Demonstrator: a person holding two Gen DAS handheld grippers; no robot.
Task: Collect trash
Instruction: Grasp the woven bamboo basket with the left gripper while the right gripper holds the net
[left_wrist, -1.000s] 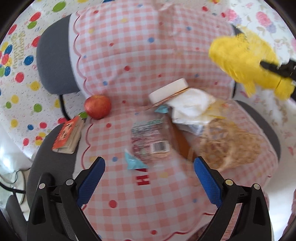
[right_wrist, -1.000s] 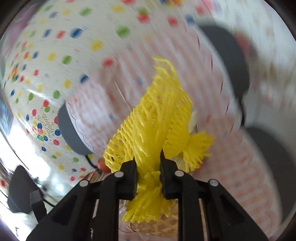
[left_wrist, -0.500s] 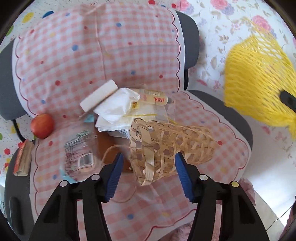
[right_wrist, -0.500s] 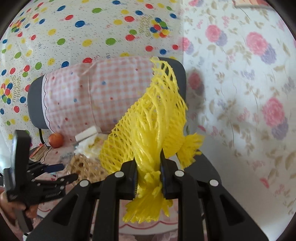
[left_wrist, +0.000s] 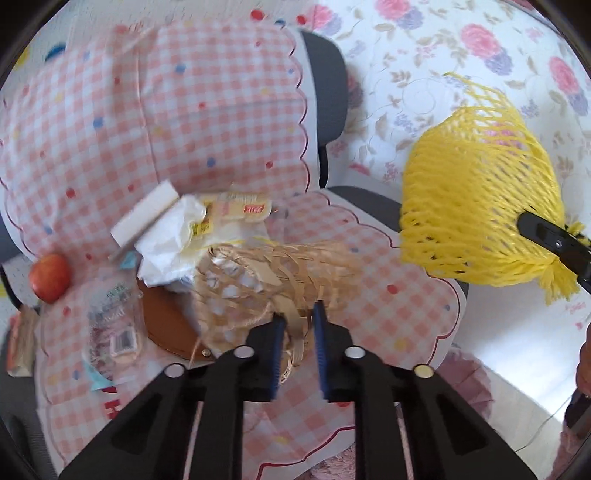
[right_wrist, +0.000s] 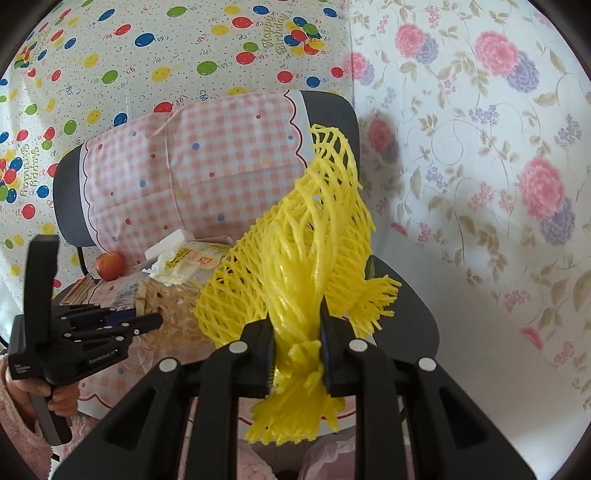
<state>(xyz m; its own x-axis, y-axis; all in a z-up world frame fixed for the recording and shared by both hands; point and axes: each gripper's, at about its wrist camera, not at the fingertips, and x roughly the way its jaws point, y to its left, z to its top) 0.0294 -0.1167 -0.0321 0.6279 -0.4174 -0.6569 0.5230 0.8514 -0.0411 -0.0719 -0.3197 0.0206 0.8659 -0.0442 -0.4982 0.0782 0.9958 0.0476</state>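
My right gripper is shut on a yellow foam net sleeve and holds it in the air right of the chair seat; the net also shows in the left wrist view. My left gripper is shut on the rim of a woven straw basket lying on its side on the pink checked seat cover. White crumpled paper, a yellow-printed wrapper and a clear plastic wrapper lie by the basket's mouth.
A red apple, a white foam block and a brown round disc lie on the seat. A small book lies at the left edge. The chair back stands behind, against patterned wall sheets.
My left gripper moved right from the wrappers to the basket and closed on its rim. My right gripper carried the yellow net out to the right of the chair.
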